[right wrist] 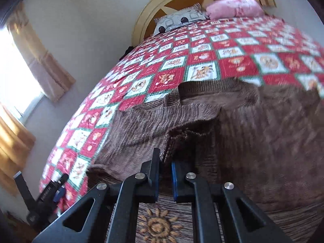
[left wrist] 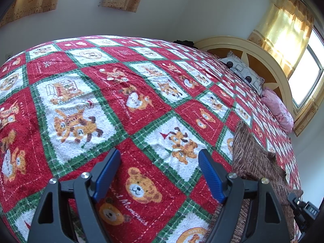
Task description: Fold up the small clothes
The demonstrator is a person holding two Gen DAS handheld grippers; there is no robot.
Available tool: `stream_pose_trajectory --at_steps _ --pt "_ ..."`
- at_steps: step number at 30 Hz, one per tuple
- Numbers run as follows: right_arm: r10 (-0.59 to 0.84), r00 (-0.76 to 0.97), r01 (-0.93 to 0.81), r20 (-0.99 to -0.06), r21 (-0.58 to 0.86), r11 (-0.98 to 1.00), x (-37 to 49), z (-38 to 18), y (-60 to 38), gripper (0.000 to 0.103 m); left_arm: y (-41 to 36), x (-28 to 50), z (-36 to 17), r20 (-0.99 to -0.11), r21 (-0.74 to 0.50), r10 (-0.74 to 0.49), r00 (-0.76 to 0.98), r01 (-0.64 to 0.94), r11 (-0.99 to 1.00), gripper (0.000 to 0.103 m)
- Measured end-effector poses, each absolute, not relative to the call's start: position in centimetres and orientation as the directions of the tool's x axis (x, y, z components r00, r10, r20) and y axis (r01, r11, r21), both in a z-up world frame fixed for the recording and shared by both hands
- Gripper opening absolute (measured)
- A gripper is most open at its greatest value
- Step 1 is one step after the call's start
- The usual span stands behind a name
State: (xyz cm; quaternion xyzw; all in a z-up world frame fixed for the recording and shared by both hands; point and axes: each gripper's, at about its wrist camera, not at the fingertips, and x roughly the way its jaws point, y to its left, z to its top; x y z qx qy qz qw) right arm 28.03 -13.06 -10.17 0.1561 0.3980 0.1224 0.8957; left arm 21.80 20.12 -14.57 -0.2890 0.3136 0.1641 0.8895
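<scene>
From the left wrist, my left gripper (left wrist: 159,174) hung wide open and empty over the quilt (left wrist: 141,105), the brown knit garment (left wrist: 255,158) at 3 o'clock. From the right wrist, my right gripper (right wrist: 164,172) stood nearly closed on the garment's edge at 12; that thin bite could slip.

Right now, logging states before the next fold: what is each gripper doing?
Left gripper: open, holding nothing, above the blanket.
Right gripper: nearly closed at a fold of the brown sweater; whether it grips it cannot be told.
</scene>
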Motion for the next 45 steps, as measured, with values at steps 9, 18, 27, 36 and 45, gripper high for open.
stream_pose_trajectory --at_steps 9,18,27,36,45 --pt "0.379 0.548 -0.052 -0.746 0.422 0.905 25.2 -14.6 -15.6 0.01 20.0 21.8 -14.6 -0.654 -0.409 0.112 0.748 -0.474 0.78 0.082" --pt "0.226 0.691 -0.052 -0.686 0.265 0.963 26.2 -9.2 -16.5 0.01 20.0 21.8 -14.6 -0.657 -0.401 0.116 0.745 -0.476 0.783 0.082" --pt "0.231 0.609 -0.131 -0.759 0.191 0.973 29.9 -14.0 -12.6 0.01 19.8 21.9 -14.5 -0.66 -0.391 0.112 0.743 -0.467 0.793 0.089" --pt "0.284 0.72 -0.105 -0.633 0.306 0.946 22.9 -8.0 -17.7 0.01 19.6 22.0 -14.4 -0.656 -0.404 0.08 0.751 -0.439 0.802 0.095" --pt "0.476 0.838 -0.158 -0.267 0.715 0.681 8.4 -1.9 -28.9 0.01 17.4 20.1 -13.6 -0.719 -0.291 0.034 0.694 -0.346 0.892 0.095"
